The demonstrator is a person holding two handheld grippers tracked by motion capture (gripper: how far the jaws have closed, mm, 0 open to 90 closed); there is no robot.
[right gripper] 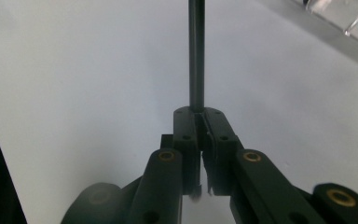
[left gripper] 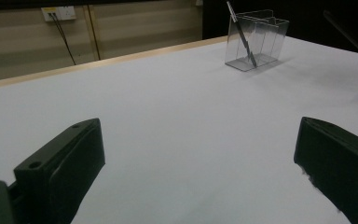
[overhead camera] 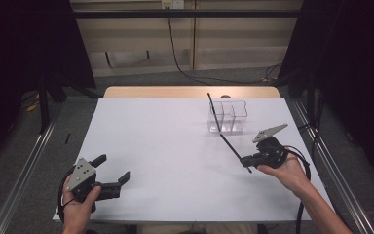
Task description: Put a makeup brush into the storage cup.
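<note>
A clear plastic organiser (overhead camera: 229, 116) with several compartments stands at the back right of the white table; one thin dark stick (overhead camera: 214, 111) leans in its left compartment. The organiser (left gripper: 257, 38) and its stick (left gripper: 241, 33) also show in the left gripper view. My right gripper (overhead camera: 247, 160) is shut on a second dark stick (overhead camera: 233, 150), which slants up toward the organiser. In the right gripper view the jaws pinch the stick (right gripper: 196, 56) at its lower end. My left gripper (overhead camera: 112, 169) rests near the front left, jaws wide open, nothing between them.
The white table (overhead camera: 165, 146) has a wooden strip (overhead camera: 190, 91) along its far edge. Black curtains and frame posts flank both sides. A cable hangs down the back wall from a socket (left gripper: 58, 13).
</note>
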